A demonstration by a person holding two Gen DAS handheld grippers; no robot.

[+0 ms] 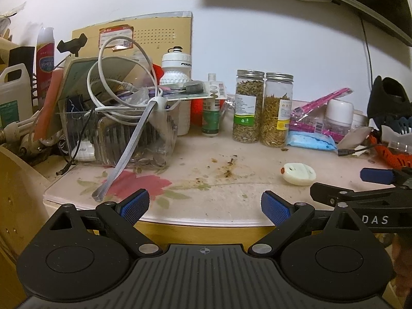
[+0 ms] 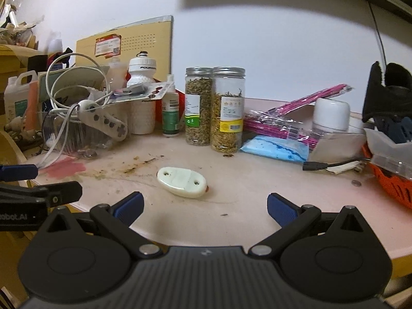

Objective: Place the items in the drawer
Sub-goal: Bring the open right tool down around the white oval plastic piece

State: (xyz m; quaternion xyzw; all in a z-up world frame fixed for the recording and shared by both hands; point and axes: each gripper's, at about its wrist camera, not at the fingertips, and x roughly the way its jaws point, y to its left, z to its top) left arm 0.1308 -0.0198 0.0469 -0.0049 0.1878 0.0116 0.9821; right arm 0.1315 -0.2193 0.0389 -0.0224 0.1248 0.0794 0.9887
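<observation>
Still at pick-up: both grippers, left [image 1: 205, 208] and right [image 2: 205, 207], spread wide, empty. White oval gadget [image 2: 182, 182] near table [image 2: 257, 188] front edge. Next: right forward, close around it. Drawer unseen.

Left gripper [image 1: 205, 207] jaws wide apart, empty, at tabletop [image 1: 231, 200] front edge. White oval device [image 1: 299, 173] lies ahead-right on the stained top. Right gripper [image 1: 360, 182] pokes in from right. Two herb jars [image 1: 262, 106] stand upright, touching.
</observation>
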